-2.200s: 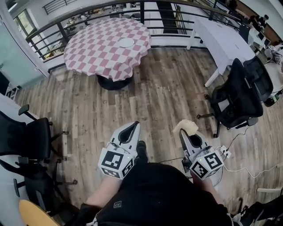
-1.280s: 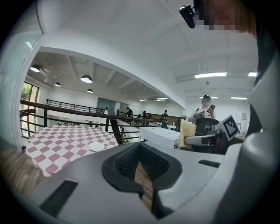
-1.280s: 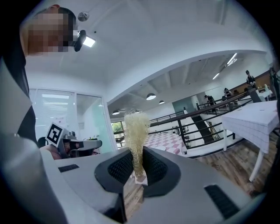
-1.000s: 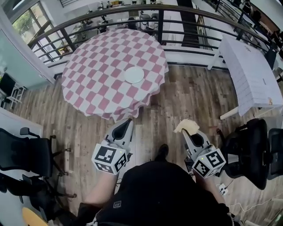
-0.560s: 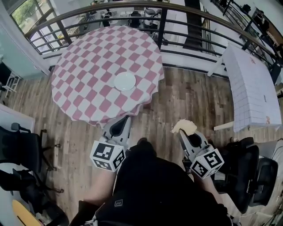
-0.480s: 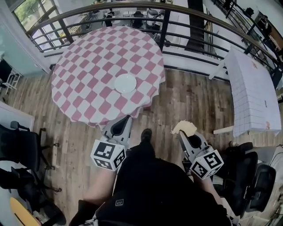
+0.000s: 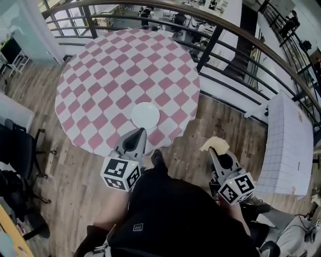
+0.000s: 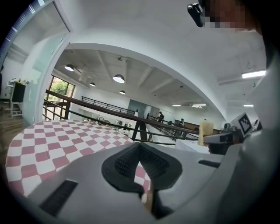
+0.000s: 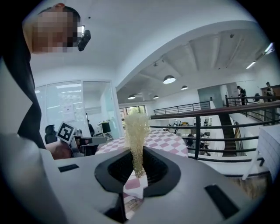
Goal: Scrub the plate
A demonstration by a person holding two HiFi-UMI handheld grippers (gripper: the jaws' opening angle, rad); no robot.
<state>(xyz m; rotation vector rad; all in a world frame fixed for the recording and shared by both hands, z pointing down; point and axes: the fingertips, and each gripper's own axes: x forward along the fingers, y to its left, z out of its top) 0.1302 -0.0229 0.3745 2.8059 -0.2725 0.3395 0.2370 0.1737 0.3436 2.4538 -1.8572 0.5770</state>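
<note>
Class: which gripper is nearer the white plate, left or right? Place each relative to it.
Left. The left gripper is just short of the plate, at the table edge; the right gripper, holding a scrubber, is farther right over the floor.

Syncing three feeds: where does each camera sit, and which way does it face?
Head view: on the person's head, steeply down on table, plate, left gripper, right gripper, torso.
Left gripper view: rides the left gripper, along its shut jaws across the table; head above.
Right gripper view: rides the right gripper, along jaws clamping the scrubber; head upper left.
Shared: each gripper view shows the table and the other gripper.
</note>
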